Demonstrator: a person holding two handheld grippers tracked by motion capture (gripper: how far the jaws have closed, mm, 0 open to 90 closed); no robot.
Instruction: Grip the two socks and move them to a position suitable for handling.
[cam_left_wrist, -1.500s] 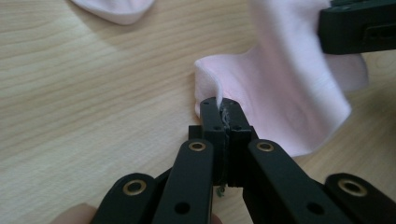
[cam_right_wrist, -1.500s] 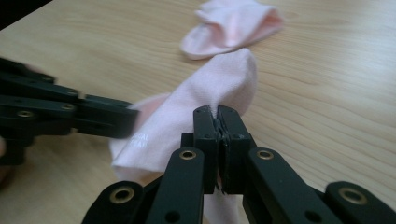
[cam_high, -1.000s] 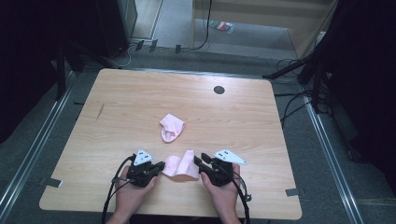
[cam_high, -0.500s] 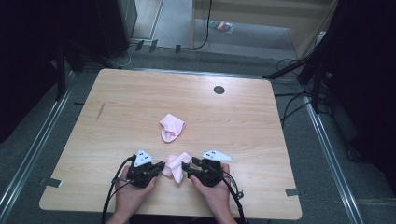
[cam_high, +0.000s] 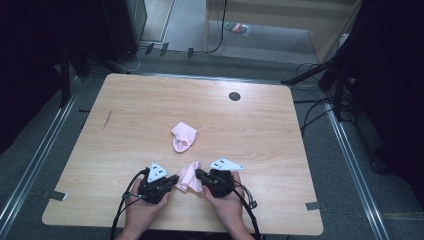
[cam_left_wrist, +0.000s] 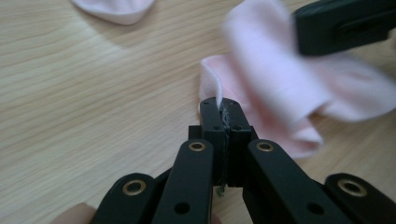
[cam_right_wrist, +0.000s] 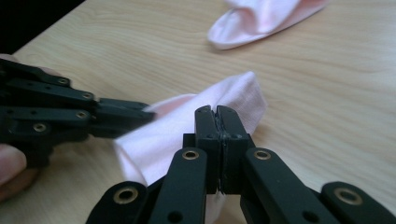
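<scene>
Comparing with a second ago: right gripper (cam_high: 198, 175) swung in toward the left gripper (cam_high: 173, 181), folding the near pink sock (cam_high: 187, 177) over. Both clamped tight on that sock's fabric, jaws closed. Sock bunched between them, near the front edge of the surface (cam_high: 125, 115). Second pink sock (cam_high: 183, 136) lay beyond it, untouched. Judged mid-fold; pairing not begun.

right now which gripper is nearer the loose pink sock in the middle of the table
Right, narrowly. The right gripper sits below and slightly right of the loose pink sock; the left gripper is lower and a bit left. Both are shut on the near pink sock.
</scene>
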